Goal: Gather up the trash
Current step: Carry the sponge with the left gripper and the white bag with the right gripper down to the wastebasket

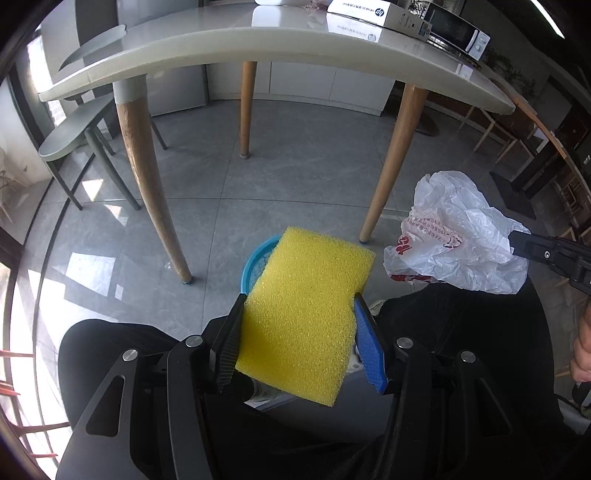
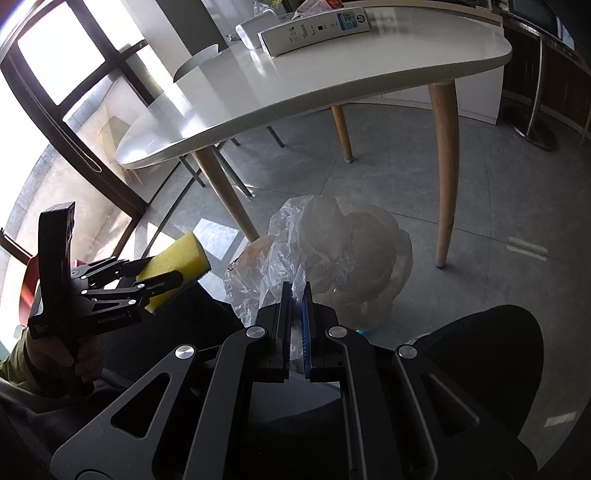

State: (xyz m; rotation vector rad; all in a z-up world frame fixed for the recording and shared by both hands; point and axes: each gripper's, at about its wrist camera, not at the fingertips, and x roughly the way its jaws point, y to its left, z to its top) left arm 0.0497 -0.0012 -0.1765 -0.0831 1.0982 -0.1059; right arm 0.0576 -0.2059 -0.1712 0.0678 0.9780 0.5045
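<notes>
My left gripper is shut on a yellow sponge, its pads pressing the sponge's two long sides. The sponge hangs above a blue bin on the floor, which it mostly hides. My right gripper is shut on a crumpled white plastic bag with red print; that bag floats to the right of the sponge in the left wrist view. In the right wrist view the left gripper with the sponge is at the left, in a person's hand.
A white table on wooden legs stands over the grey tiled floor just beyond the bin. On it lie a long white box and a microwave. Grey chairs stand left. The person's dark knees fill the foreground.
</notes>
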